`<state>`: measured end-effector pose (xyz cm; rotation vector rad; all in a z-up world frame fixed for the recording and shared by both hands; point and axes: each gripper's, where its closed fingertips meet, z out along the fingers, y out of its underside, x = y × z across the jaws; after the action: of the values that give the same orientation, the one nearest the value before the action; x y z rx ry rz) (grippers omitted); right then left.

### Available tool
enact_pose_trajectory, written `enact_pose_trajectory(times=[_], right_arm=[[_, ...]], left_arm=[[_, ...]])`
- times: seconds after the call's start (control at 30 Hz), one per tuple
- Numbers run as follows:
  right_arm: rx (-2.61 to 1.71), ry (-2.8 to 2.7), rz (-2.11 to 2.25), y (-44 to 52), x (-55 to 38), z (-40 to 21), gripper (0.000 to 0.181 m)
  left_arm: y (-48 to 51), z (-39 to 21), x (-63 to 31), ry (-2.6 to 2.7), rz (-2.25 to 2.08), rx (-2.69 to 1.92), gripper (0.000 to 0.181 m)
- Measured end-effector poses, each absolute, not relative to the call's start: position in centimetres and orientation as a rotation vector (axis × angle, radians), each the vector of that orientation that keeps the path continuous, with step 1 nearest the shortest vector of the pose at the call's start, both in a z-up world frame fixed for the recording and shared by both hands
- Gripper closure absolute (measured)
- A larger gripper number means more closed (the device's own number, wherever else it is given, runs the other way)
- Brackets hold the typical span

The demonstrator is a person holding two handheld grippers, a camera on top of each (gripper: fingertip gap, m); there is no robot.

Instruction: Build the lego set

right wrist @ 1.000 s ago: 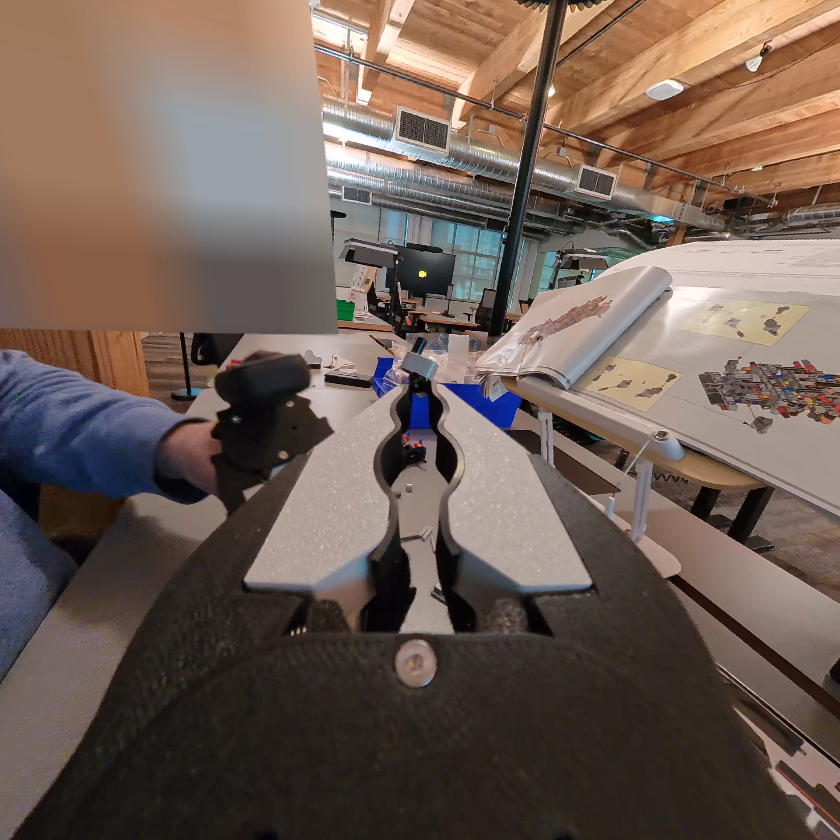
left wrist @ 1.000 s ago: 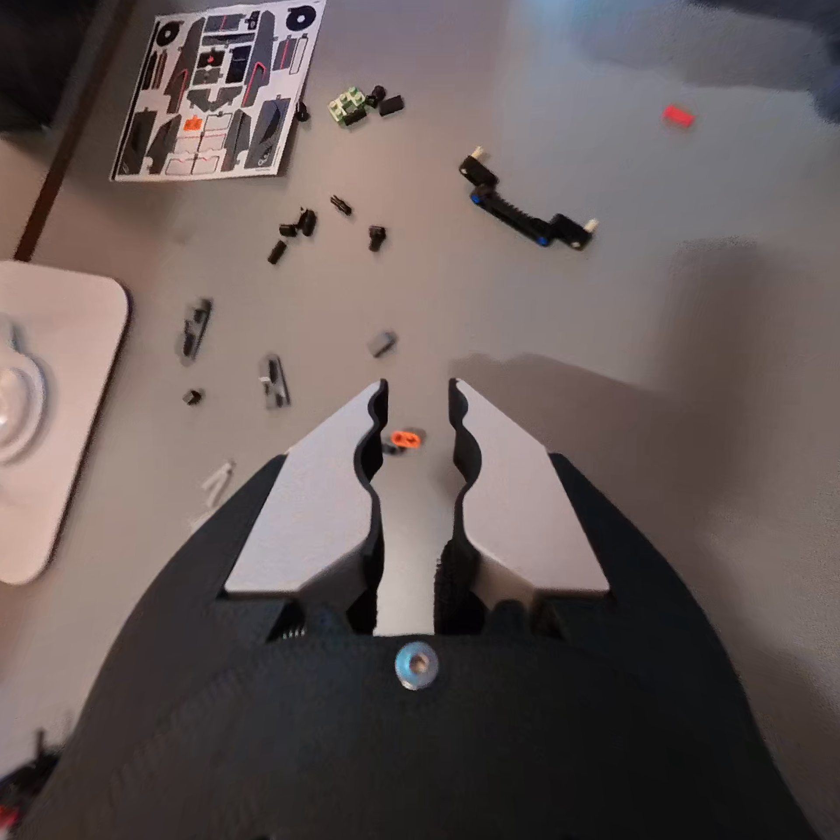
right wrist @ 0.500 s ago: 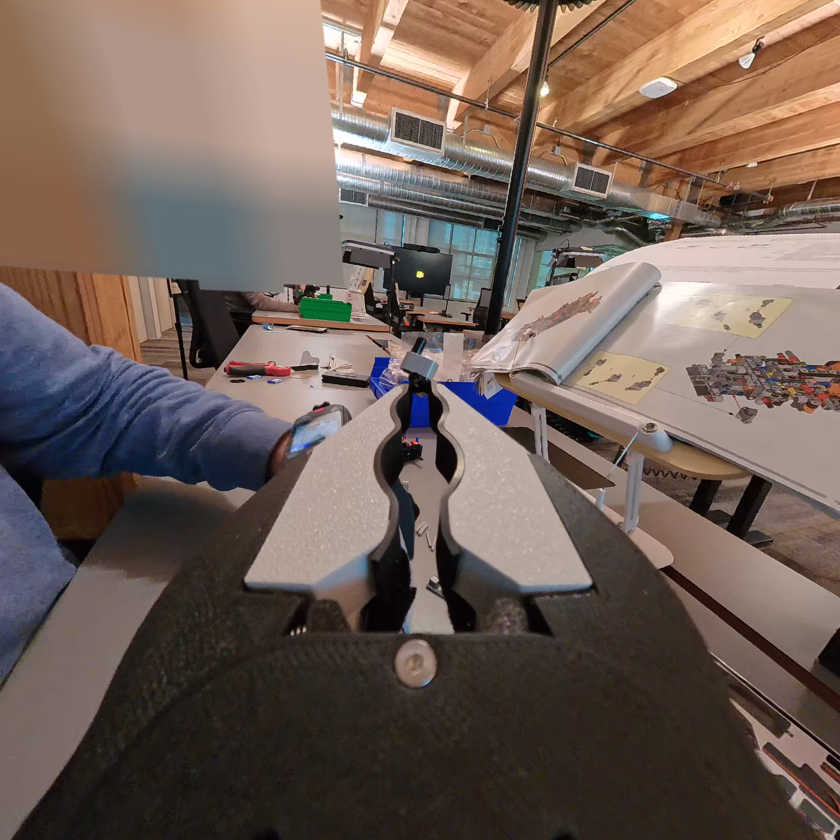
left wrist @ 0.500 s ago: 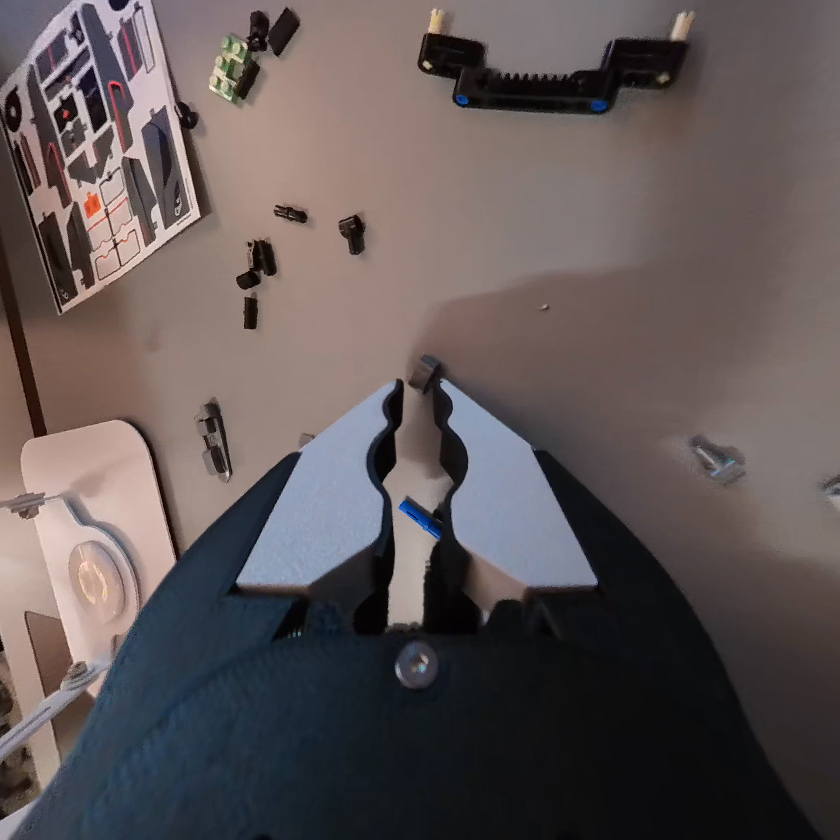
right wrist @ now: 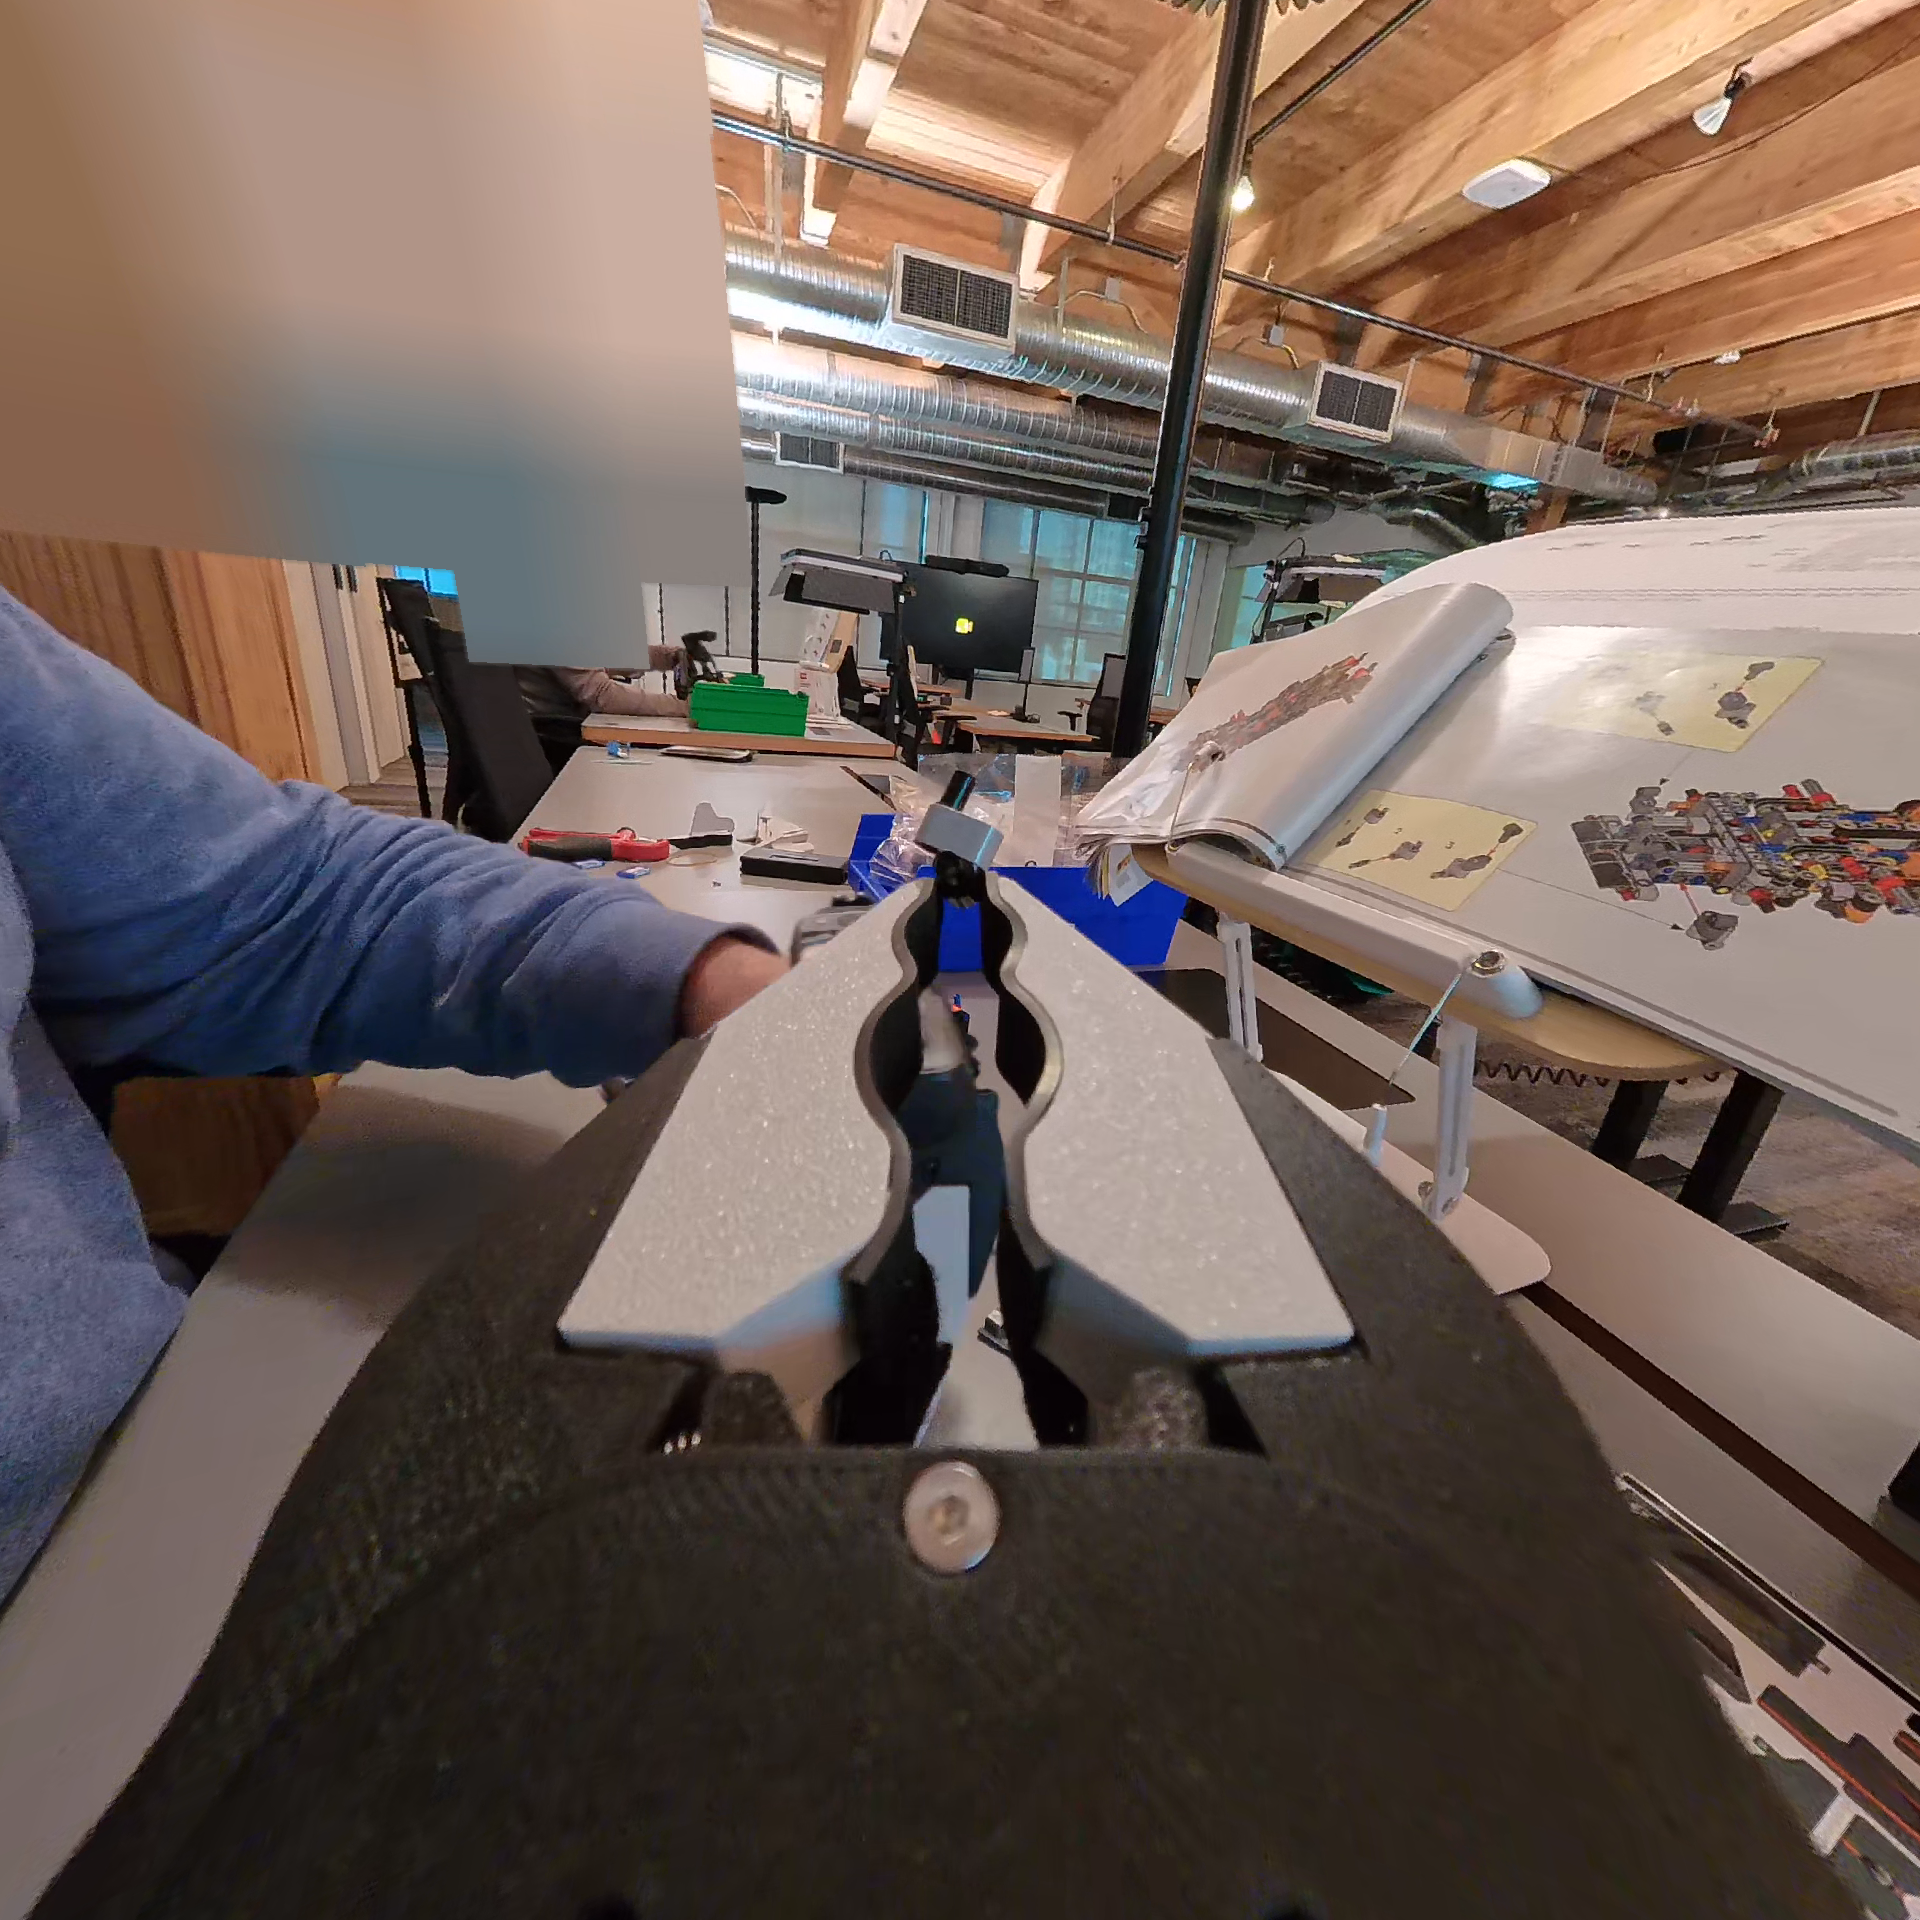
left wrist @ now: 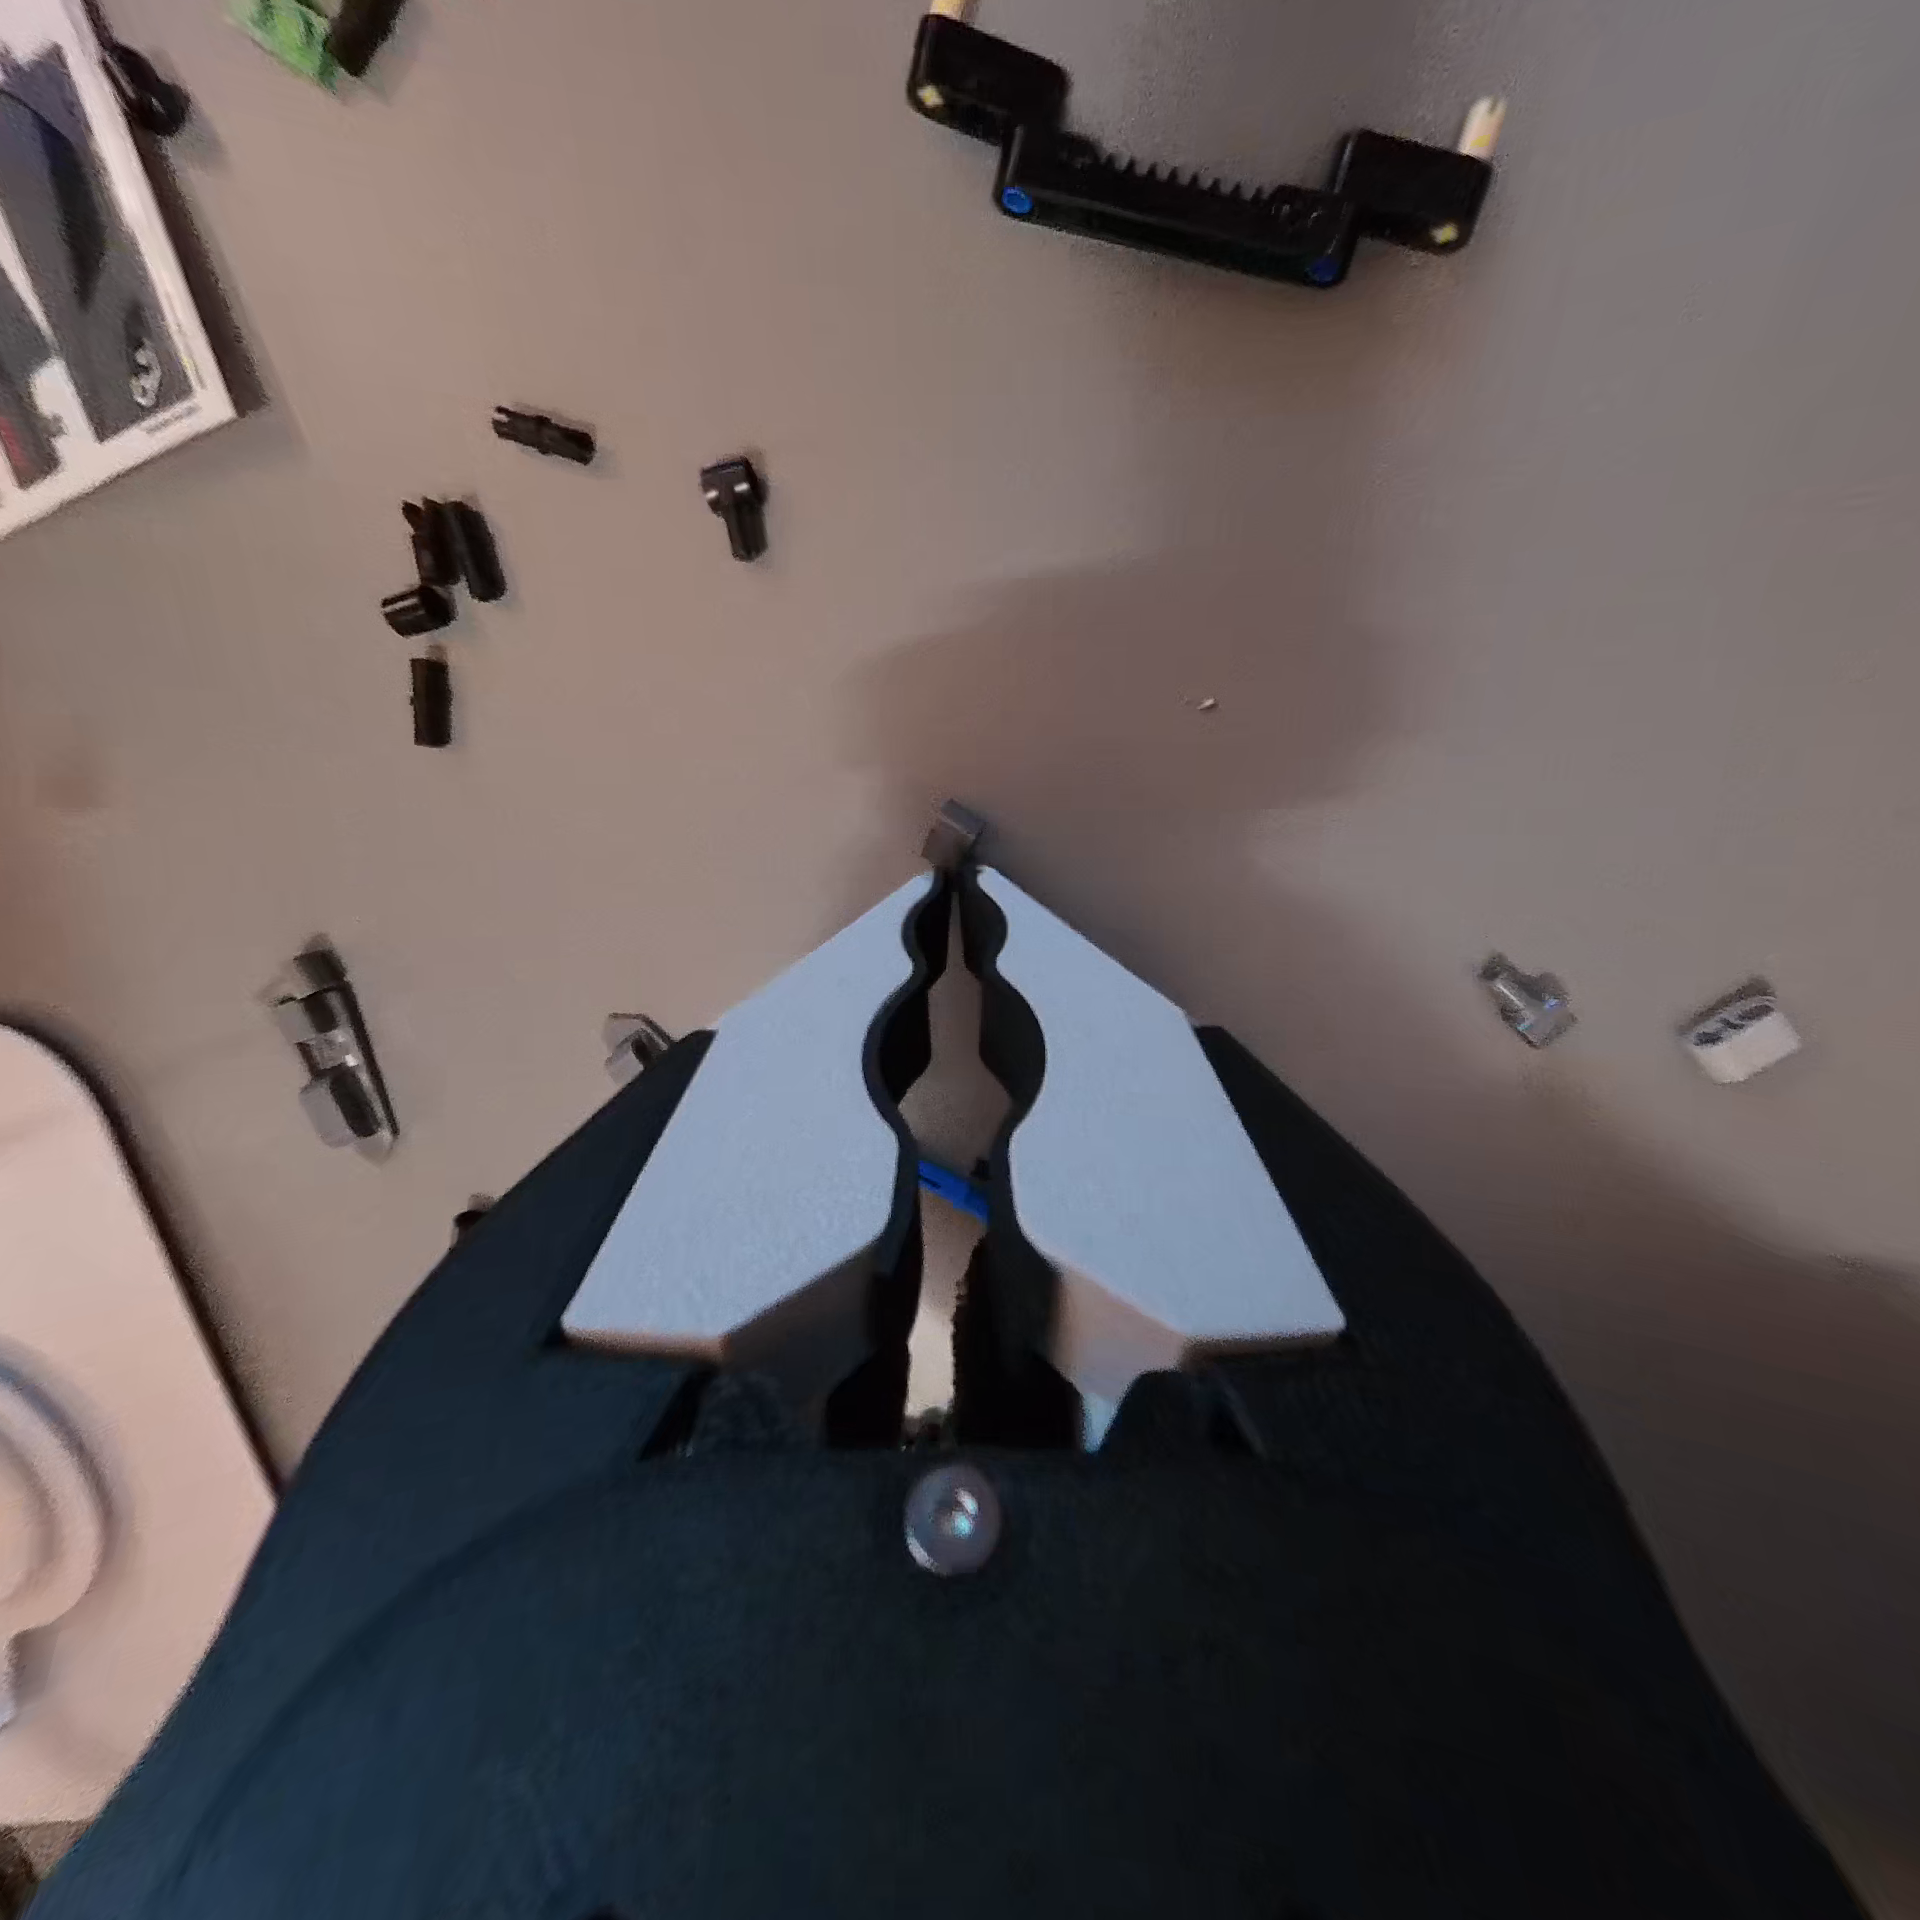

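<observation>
A small grey piece (left wrist: pixel 957 831) sat pinched at the tips of the left gripper (left wrist: pixel 954 883), low over the grey table (left wrist: pixel 1143 499), its lower part hidden by the fingers. A blue pin (left wrist: pixel 951 1188) showed only partly through the gap behind. The right gripper (right wrist: pixel 958 888), raised off the table, was clamped on a grey-capped black piece (right wrist: pixel 958 831). The black toothed assembly (left wrist: pixel 1195 197) lay well apart, and the sticker sheet (left wrist: pixel 94 312) was cut off at the edge.

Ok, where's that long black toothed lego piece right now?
In the left wrist view, the long black toothed piece lies on the grey table at the top right, well beyond the gripper's nearly closed jaws.
</observation>
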<state>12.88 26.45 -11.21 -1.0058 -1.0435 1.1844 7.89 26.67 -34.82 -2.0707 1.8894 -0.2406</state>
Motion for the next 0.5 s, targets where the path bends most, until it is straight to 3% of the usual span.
enact_pose_trajectory(times=[0.5], right_arm=[[-1.012,-1.043,1.196,26.61,12.99,-11.34,0.178]], left_arm=[[25.81,-34.7,7.88,2.041,-0.529,-2.227,0.181]])
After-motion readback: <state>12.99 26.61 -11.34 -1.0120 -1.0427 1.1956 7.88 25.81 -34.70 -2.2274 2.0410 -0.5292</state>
